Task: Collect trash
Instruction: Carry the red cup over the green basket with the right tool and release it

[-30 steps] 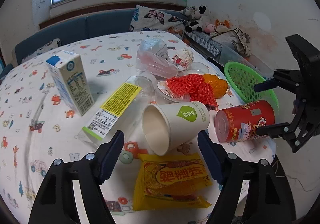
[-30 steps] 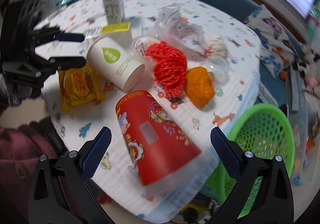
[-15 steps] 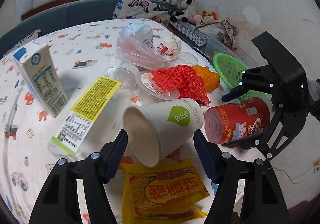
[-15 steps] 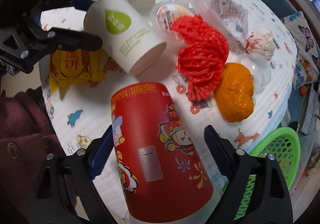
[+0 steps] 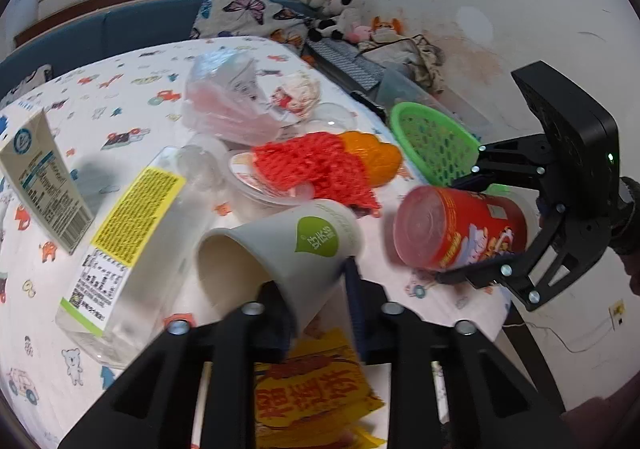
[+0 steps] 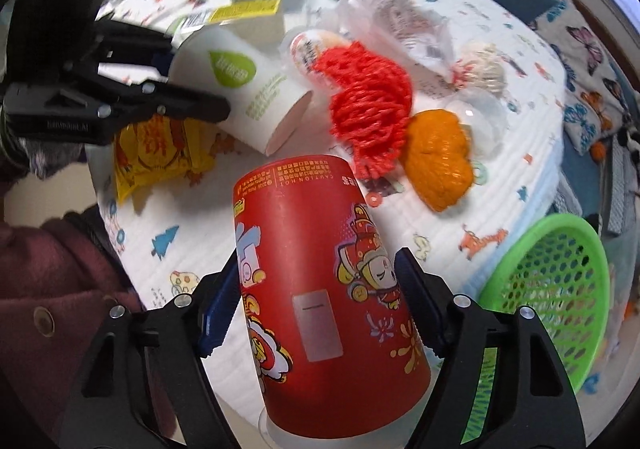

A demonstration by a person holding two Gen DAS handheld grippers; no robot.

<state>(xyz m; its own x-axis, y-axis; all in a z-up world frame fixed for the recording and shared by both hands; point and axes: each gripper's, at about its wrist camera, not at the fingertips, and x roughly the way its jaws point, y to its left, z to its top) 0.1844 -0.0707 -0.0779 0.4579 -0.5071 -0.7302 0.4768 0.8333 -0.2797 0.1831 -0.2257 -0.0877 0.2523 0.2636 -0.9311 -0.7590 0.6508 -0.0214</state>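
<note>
A white paper cup [image 5: 304, 241] with a green leaf logo lies on its side on the printed tablecloth [image 5: 120, 97]. My left gripper [image 5: 314, 301] has its jaws closing, and they pinch the lower wall at the cup's open rim. The right wrist view shows the same cup [image 6: 248, 89] in the left gripper [image 6: 200, 77]. A red paper cup [image 6: 312, 217] lies near the table's edge. My right gripper [image 6: 318, 269] straddles it with jaws closing and both pads against its sides. The red cup [image 5: 440, 225] and right gripper [image 5: 458, 229] also show in the left wrist view.
A green mesh basket [image 6: 560, 289] sits below the table's edge to the right. A milk carton [image 5: 40, 177], a clear box with a yellow label [image 5: 132, 229], a yellow snack packet [image 5: 312, 397], red netting [image 5: 316, 165], orange netting [image 5: 372, 157] and a plastic bag [image 5: 232, 101] crowd the table. A maroon sleeve [image 6: 48, 289] is at the left.
The left gripper moved forward and its wide jaws narrowed onto the white cup's rim wall. The right gripper's jaws came in from wide apart to touch both sides of the red cup.
</note>
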